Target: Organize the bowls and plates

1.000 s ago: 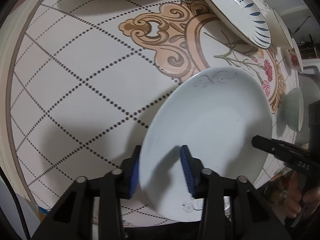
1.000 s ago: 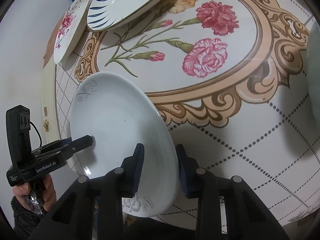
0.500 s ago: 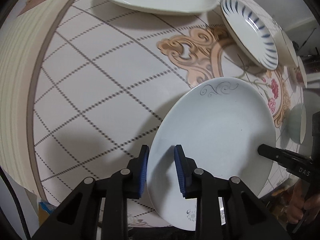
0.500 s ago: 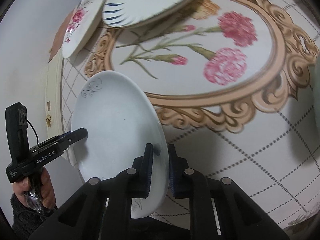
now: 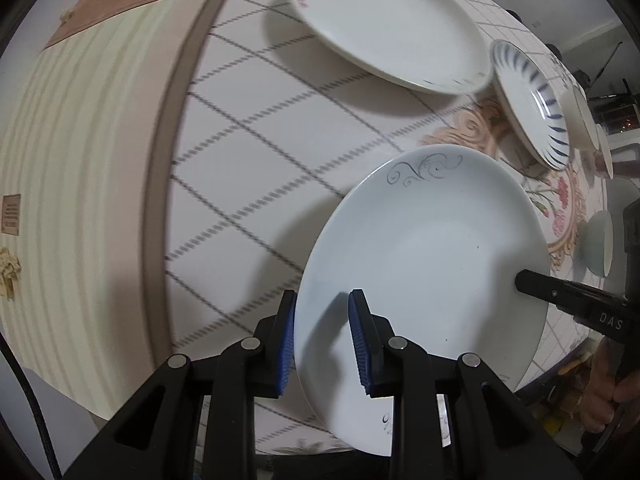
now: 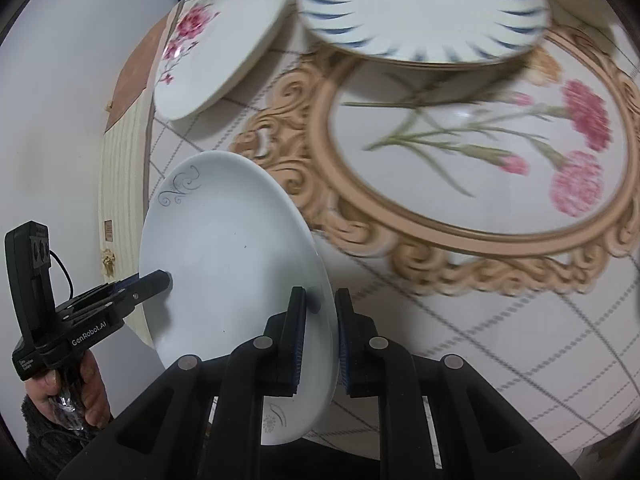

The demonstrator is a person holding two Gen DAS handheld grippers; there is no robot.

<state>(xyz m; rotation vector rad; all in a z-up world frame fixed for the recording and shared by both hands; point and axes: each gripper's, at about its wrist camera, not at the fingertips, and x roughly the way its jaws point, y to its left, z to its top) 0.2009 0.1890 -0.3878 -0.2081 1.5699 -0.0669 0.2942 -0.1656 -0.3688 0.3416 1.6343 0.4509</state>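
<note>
Left wrist view: the left gripper (image 5: pixel 322 340) has its blue pads clamped across the near rim of the round white ceramic plate with grey scroll motifs (image 5: pixel 432 248), one pad under, one on top. The plate is clear of the patterned tablecloth (image 5: pixel 248 128) and casts a shadow on it. At the far rim, the right gripper (image 5: pixel 524 280) bites the opposite edge, so the load looks shared to keep the dish level. Ahead lies the large white plate with pink flowers (image 5: pixel 392 36), then the blue-striped white plate (image 5: pixel 532 120), likely stacking spots. A pale green bowl (image 5: pixel 598 240) sits at the right edge.

Right wrist view: the right gripper (image 6: pixel 320 336) is closed on that same scroll plate (image 6: pixel 224 248), jaws pinching its rim. The left gripper (image 6: pixel 160 280) holds the far side, a hand (image 6: pixel 68 396) wrapped round its handle. The flowered plate (image 6: pixel 224 40) and striped plate (image 6: pixel 424 8) wait beyond, the carnation medallion (image 6: pixel 480 152) of the cloth between.
</note>
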